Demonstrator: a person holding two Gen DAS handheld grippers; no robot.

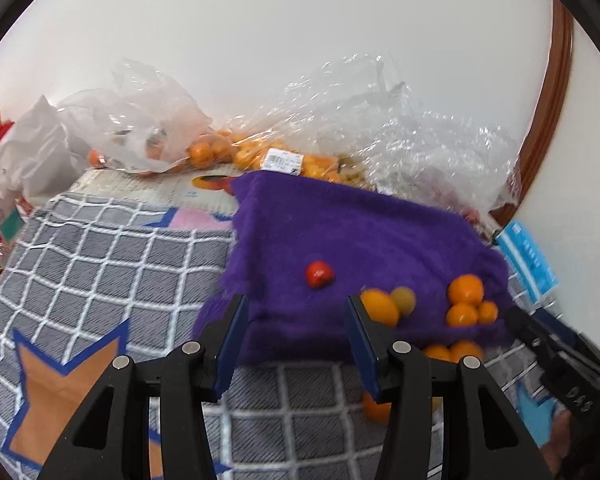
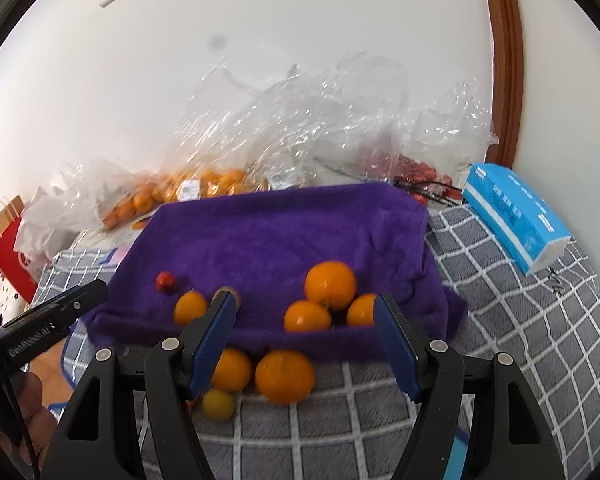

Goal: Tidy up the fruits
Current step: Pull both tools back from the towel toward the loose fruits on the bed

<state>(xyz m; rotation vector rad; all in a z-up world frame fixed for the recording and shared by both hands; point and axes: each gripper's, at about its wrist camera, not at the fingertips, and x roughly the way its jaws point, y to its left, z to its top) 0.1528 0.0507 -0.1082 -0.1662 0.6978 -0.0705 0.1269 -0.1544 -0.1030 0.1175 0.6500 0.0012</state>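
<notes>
A purple towel (image 1: pixel 340 220) (image 2: pixel 280 232) lies on a grey checked blanket. On it sit a small red fruit (image 1: pixel 319 274) (image 2: pixel 166 281), a lone orange (image 1: pixel 380 306) (image 2: pixel 190 307) and a cluster of three oranges (image 1: pixel 465 290) (image 2: pixel 330 284). Two oranges (image 2: pixel 285 376) and a small yellow fruit (image 2: pixel 218 402) rest on the blanket at the towel's near edge. My left gripper (image 1: pixel 296 304) (image 2: pixel 72 300) hovers open over the towel's near left edge, holding nothing. My right gripper (image 2: pixel 304 298) (image 1: pixel 540 336) stands open above the cluster, not touching any fruit.
Crumpled clear plastic bags (image 1: pixel 204 148) (image 2: pixel 204 188) with several oranges pile against the white wall behind the towel. A blue tissue pack (image 2: pixel 516 216) lies at the right. A red paper bag (image 2: pixel 8 248) stands far left. A wooden door frame (image 2: pixel 504 60) rises at the right.
</notes>
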